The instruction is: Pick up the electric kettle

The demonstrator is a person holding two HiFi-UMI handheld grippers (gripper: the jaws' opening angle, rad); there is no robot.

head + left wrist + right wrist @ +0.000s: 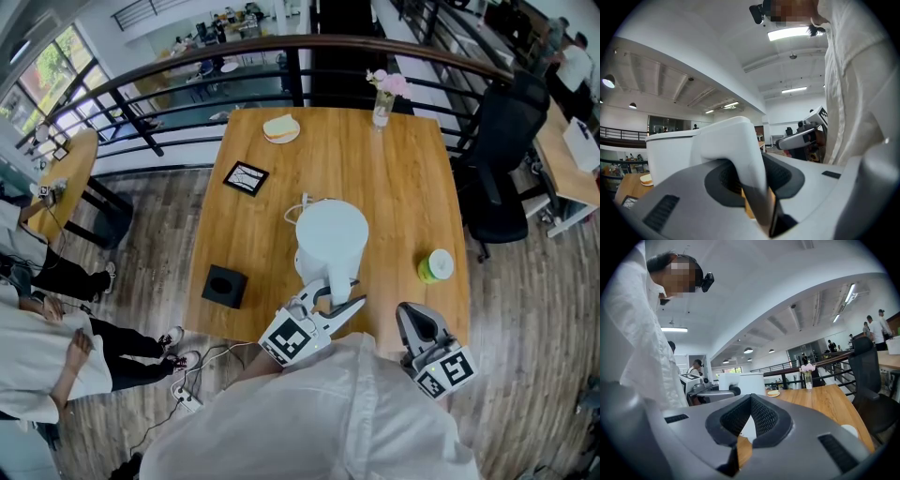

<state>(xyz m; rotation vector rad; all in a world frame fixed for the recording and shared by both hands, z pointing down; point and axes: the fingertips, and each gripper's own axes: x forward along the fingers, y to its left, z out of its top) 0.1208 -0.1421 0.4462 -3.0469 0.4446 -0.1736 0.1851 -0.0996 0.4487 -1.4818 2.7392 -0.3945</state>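
A white electric kettle [331, 239] stands on the wooden table [403, 187], a little nearer the front edge than the middle. Its handle [338, 284] points toward me. My left gripper [339, 300] is shut on that handle. In the left gripper view the handle [736, 150] fills the gap between the jaws, with the kettle body [670, 157] behind it. My right gripper [419, 325] hovers at the table's front edge, right of the kettle, shut on nothing. From the right gripper view the kettle [746, 383] stands off to the left, beyond the right gripper [751, 401].
A black box [225, 286] sits left of the kettle and a green-lidded cup [436, 266] to its right. Farther back are a black square card [246, 177], a plate with bread [281, 128] and a flower vase [382, 98]. An office chair [502, 169] stands at the right.
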